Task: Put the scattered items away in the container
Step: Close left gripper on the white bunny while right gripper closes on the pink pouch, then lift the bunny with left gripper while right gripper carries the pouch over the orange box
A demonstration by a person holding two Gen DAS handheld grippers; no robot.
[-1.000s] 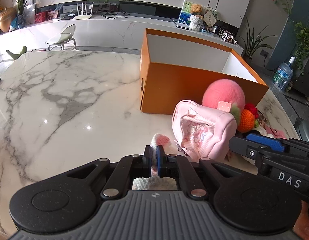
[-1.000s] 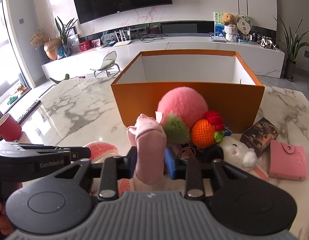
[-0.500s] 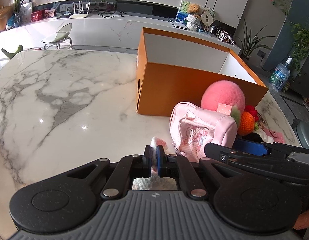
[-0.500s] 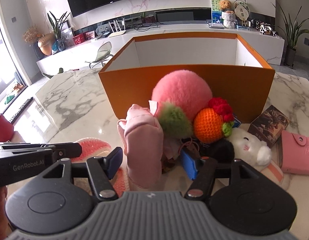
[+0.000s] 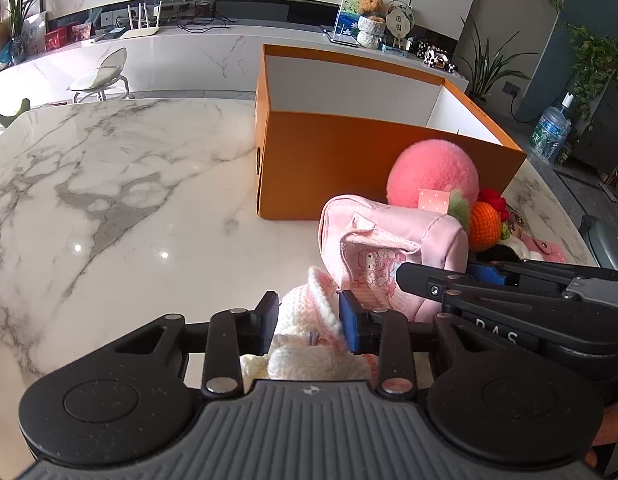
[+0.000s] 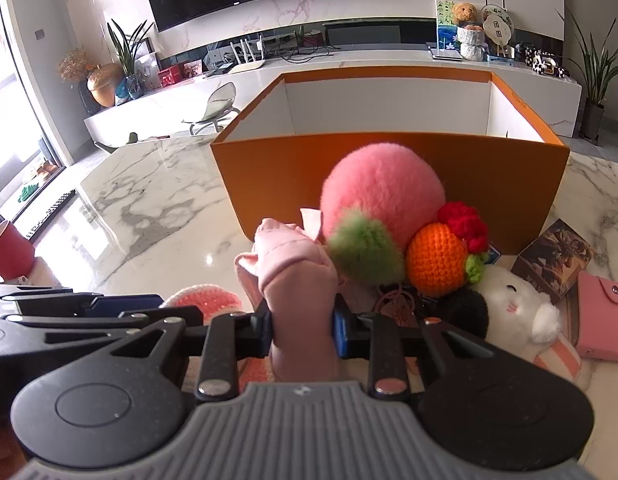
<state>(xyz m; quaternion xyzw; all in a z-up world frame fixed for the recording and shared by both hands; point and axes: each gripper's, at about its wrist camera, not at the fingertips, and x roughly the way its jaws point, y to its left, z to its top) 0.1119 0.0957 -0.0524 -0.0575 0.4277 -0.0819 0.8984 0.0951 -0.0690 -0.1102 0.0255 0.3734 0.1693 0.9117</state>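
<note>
The right claw (image 6: 301, 330) was closing on the pink pouch (image 6: 297, 276), at the orange box's (image 6: 389, 184) six o'clock; the left claw (image 5: 309, 320) was opening around a knitted toy (image 5: 309, 344); next, lift the pouch over the wall.

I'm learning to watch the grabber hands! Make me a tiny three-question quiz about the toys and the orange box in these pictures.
1. True or false: the orange box already has the fluffy pink ball inside it.
2. What sits between the right gripper's fingers? A) pink fabric pouch B) white bunny plush C) crocheted orange
3. Fill in: the left gripper has a pink-and-white ______ item between its fingers.

Key
1. False: the ball rests on the marble table, against the box's front wall.
2. A
3. Knitted.
</note>
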